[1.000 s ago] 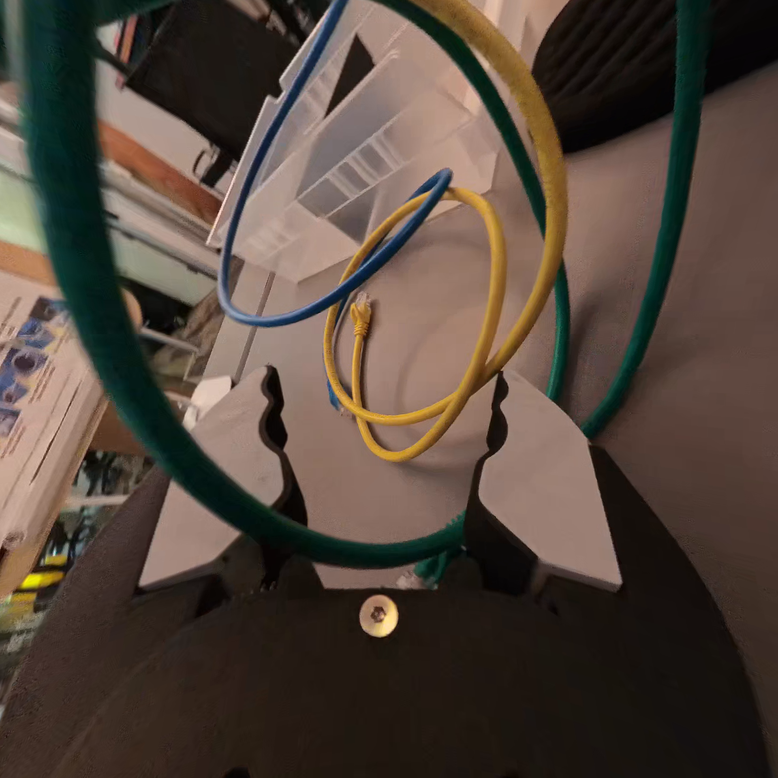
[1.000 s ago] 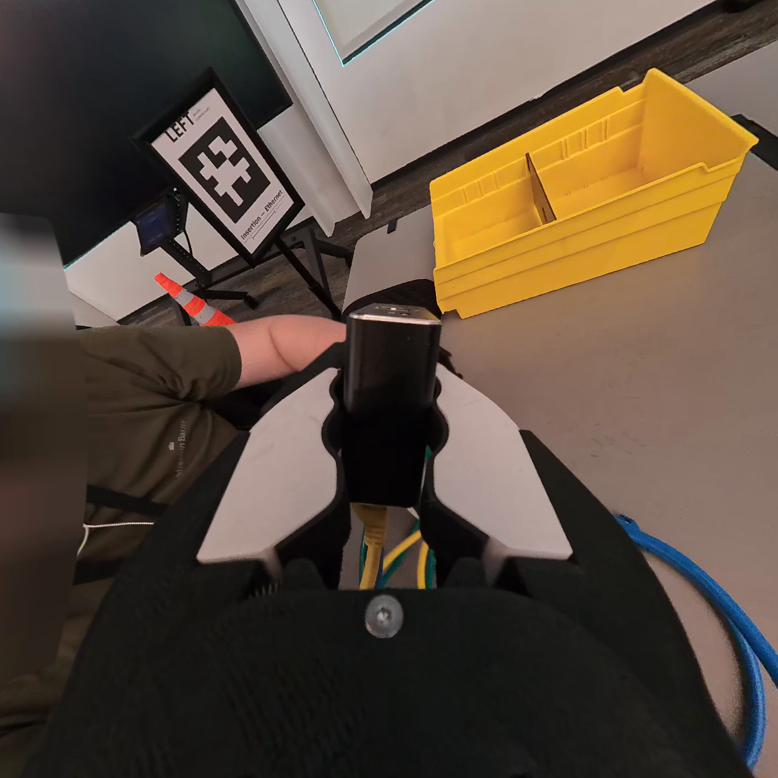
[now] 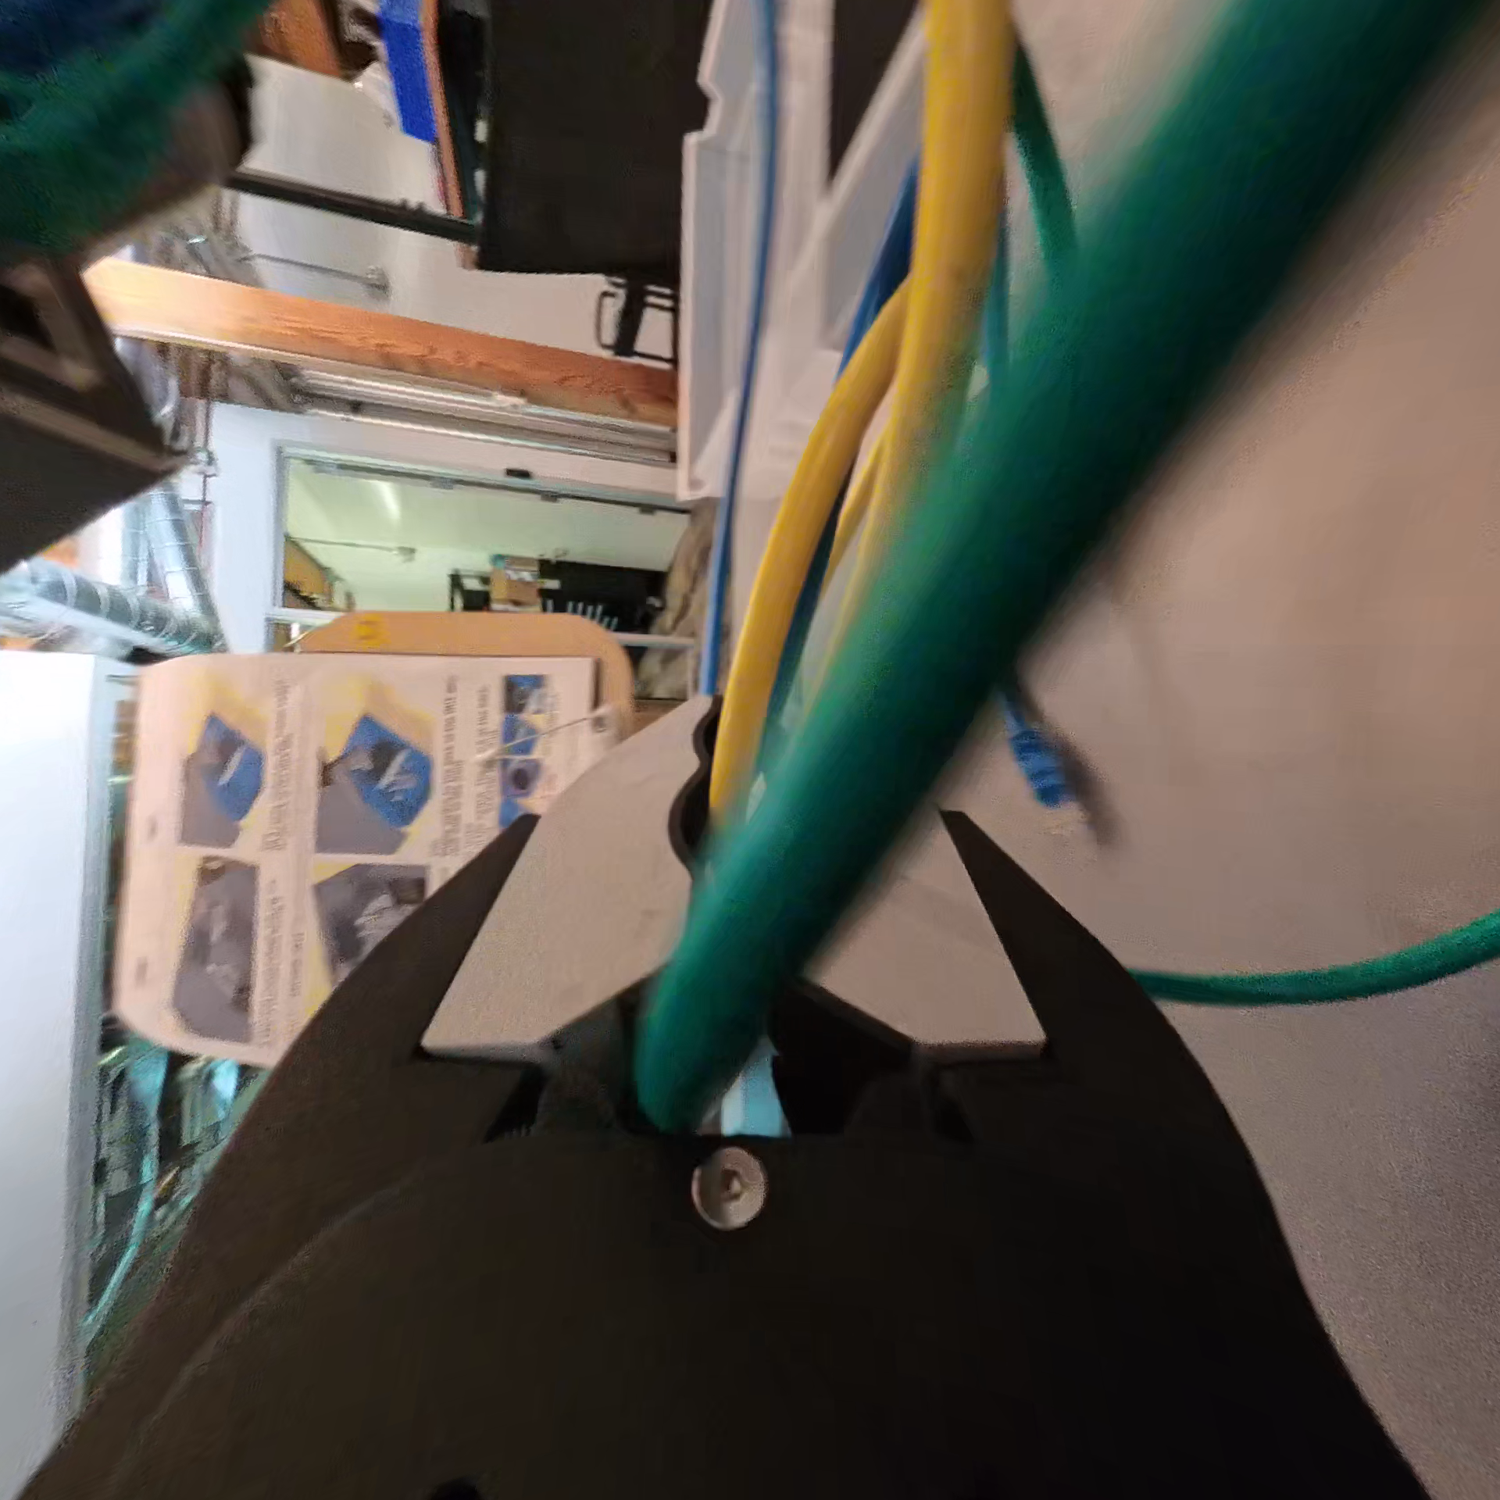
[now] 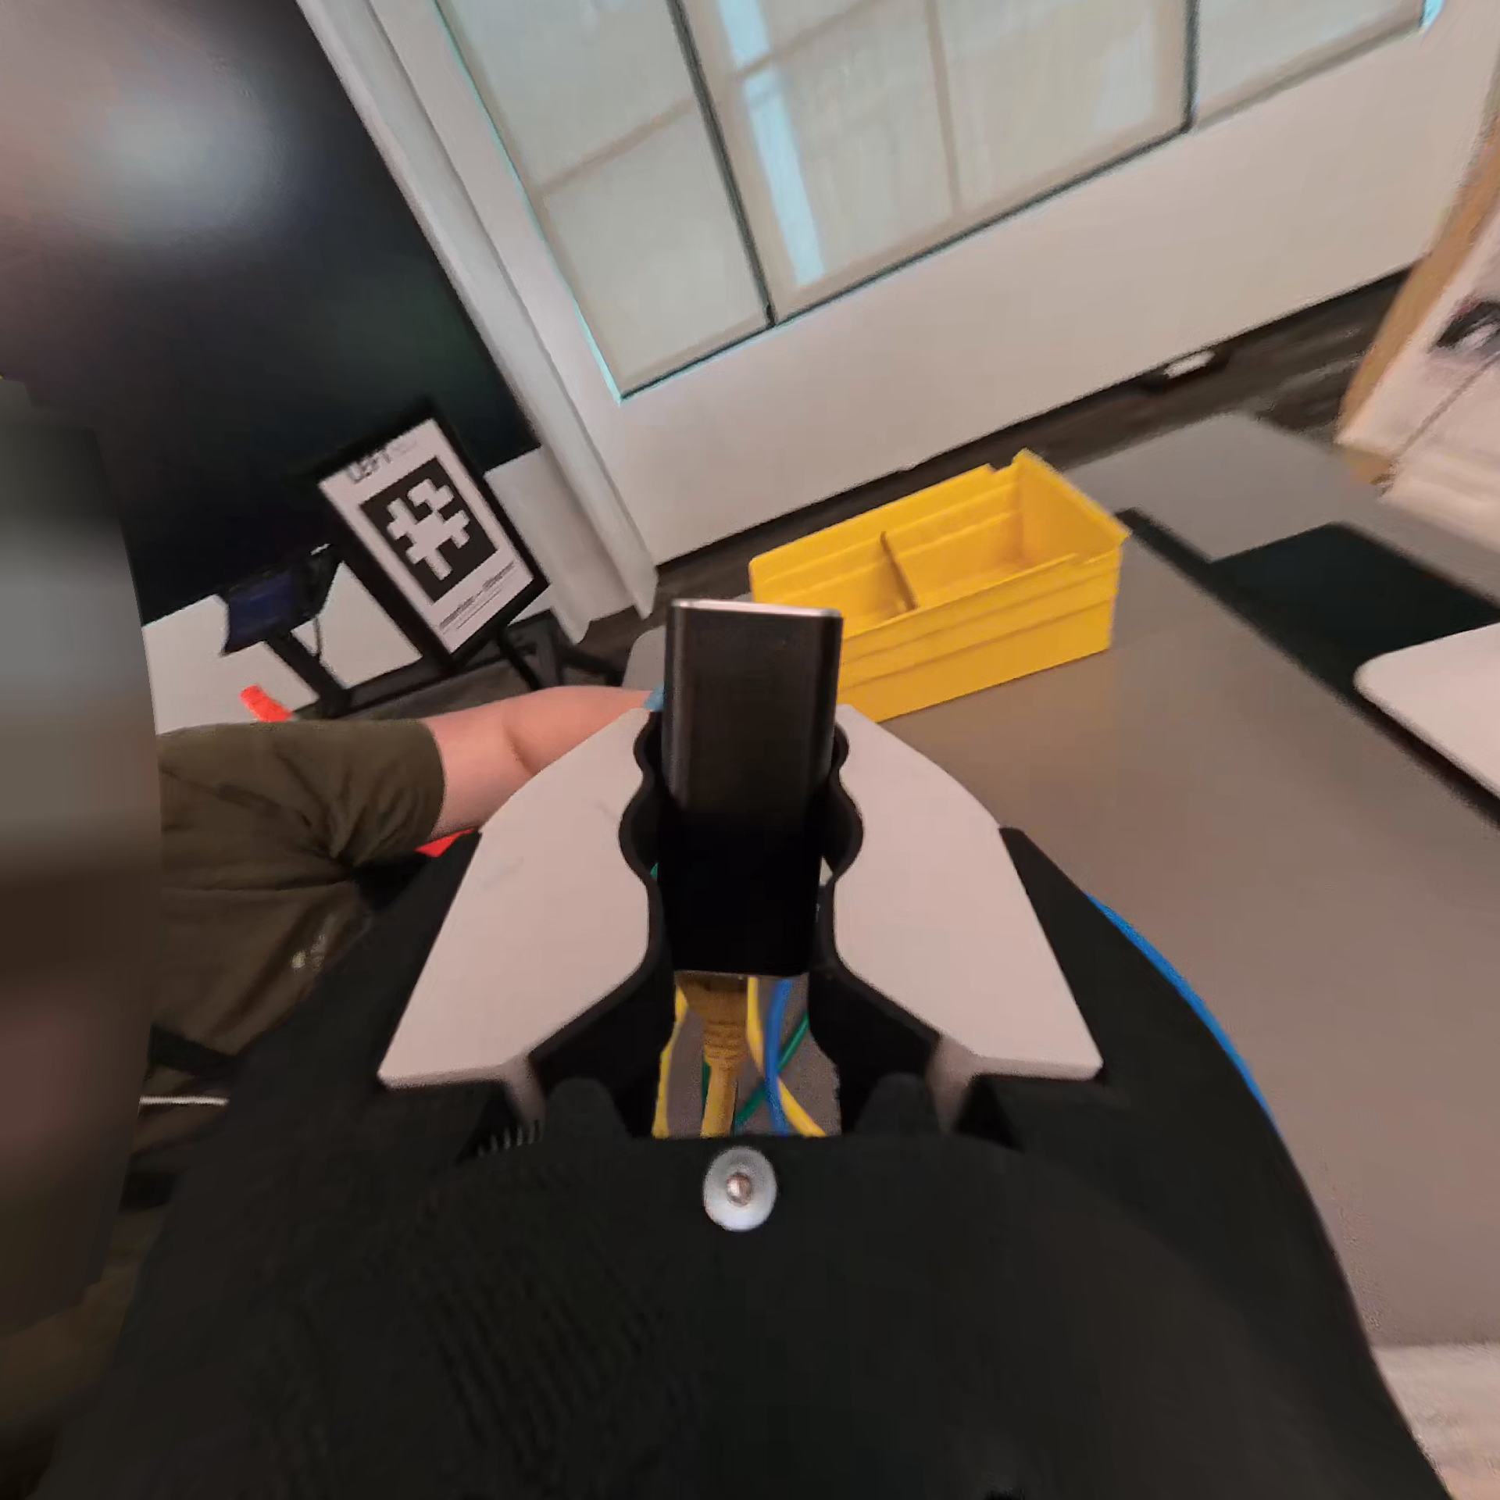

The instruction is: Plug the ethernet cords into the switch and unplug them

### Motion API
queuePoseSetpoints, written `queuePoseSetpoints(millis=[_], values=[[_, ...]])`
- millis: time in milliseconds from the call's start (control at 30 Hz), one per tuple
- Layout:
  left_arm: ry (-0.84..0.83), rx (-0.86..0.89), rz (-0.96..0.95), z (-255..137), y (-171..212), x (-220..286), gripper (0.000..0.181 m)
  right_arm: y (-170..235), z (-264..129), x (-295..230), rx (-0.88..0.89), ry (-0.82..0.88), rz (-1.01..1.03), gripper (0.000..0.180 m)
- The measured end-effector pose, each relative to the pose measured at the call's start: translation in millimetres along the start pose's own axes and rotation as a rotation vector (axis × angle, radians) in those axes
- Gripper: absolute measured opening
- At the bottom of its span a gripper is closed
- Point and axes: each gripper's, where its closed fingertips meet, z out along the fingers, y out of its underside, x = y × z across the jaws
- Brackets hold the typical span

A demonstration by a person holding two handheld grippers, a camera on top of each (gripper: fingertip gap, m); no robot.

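Right wrist view shows my right gripper (image 4: 743,812) clamped on the black switch (image 4: 751,779), its grey fingers (image 4: 560,909) pressed against both sides of the box, which stands upright between them with its far end poking past the tips. Below the switch a yellow ethernet cord (image 4: 718,1047) is plugged into its underside; thin strands of blue and green cable show in the same dark gap, but I cannot tell whether they are plugged in. Beyond the switch a yellow bin (image 4: 958,601) with a divider sits on the grey table (image 4: 1136,852), and a hand with a dark green sleeve (image 4: 519,743) reaches in from the left, its fingertips hidden behind the switch. In the left wrist view everything is blurred: my left gripper (image 3: 812,828) has its jaws drawn close, and the thick green ethernet cord (image 3: 917,690) runs up out of the gap between them, covering the right fingertip, so it appears gripped. Yellow cord loops (image 3: 941,325) and a blue cord (image 3: 739,406) hang behind it, and a blue plug (image 3: 1035,751) dangles free just right of it. A corner of a dark box (image 3: 65,438), cut off at the left edge, is too smeared to make out.
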Motion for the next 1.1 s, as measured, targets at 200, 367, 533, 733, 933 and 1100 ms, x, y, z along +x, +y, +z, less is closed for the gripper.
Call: queuePoseSetpoints(millis=[200,367,533,733,933,1100], values=[[-0.105,-0.054,0.036,9.0,2.1,-102.6,0.005,-34.9,-65.7,17.5,0.264,0.143,-0.148,0.036],[-0.075,-0.075,0.014,51.4,-16.7,-178.2,0.005,-48.8,-121.8,40.0,0.438,0.323,-0.200,0.036],[-0.105,-0.089,-0.009,117.3,-52.0,-220.8,0.005,-50.6,-179.0,55.1,0.527,0.550,-0.231,0.036],[-0.142,-0.012,-0.029,197.4,-103.7,-216.2,0.007,-39.4,-236.0,62.7,0.500,0.848,-0.277,0.036],[-0.113,0.017,-0.138,256.2,-127.1,-178.1,0.005,-16.3,-268.9,80.2,0.400,1.027,-0.223,0.037],[-0.045,0.064,-0.196,266.9,-138.0,-145.2,0.005,-17.2,-268.3,79.9,0.432,0.978,-0.207,0.036]])
